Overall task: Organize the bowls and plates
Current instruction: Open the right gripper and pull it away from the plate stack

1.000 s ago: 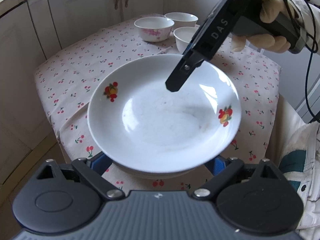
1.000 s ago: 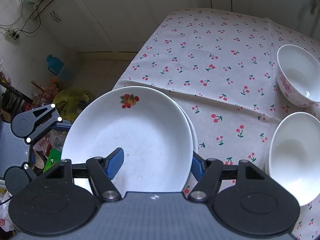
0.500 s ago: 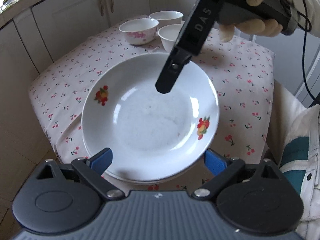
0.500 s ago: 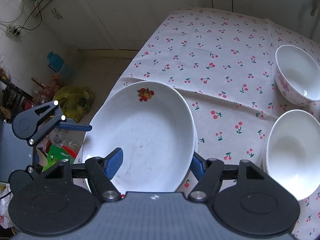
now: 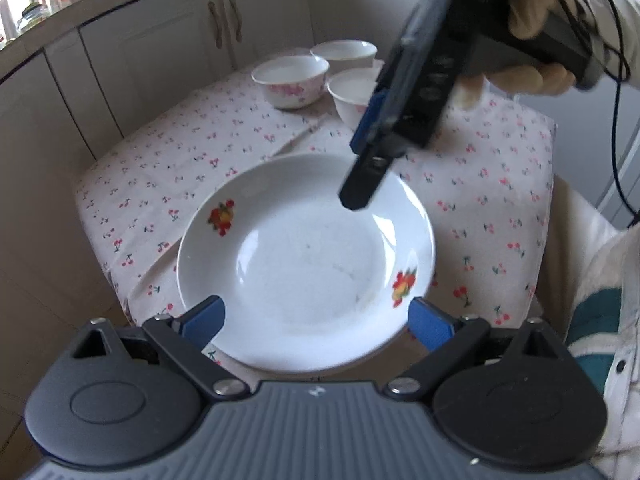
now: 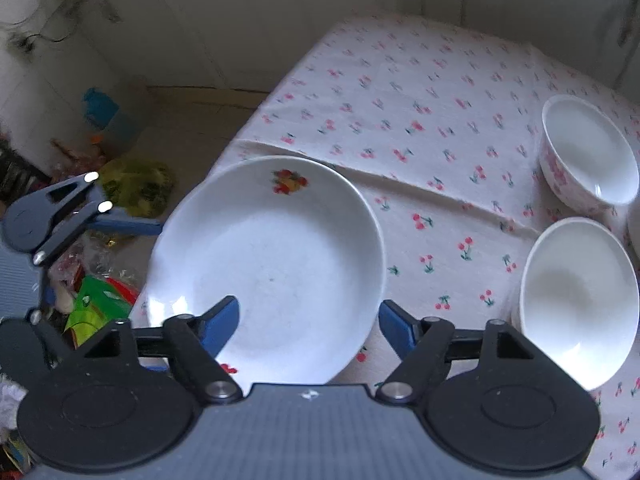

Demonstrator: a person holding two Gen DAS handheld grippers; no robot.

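Left wrist view shows my left gripper [image 5: 316, 318] spread wide, its blue pads either side of the near rim of the white plate [image 5: 304, 264], not pressing it. That plate, with two red fruit motifs, lies on the cherry-print tablecloth [image 5: 500, 184] just ahead. My right gripper [image 6: 308, 316] has just been opening: clamped on the rim a second ago, it now stands released, plate edge between its pads. Three bowls [image 5: 292, 80] sit beyond.

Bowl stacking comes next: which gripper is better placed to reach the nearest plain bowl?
Right. The right gripper, jaws just opening astride the plate rim, is beside the plain bowl; the left gripper is across the plate from it.
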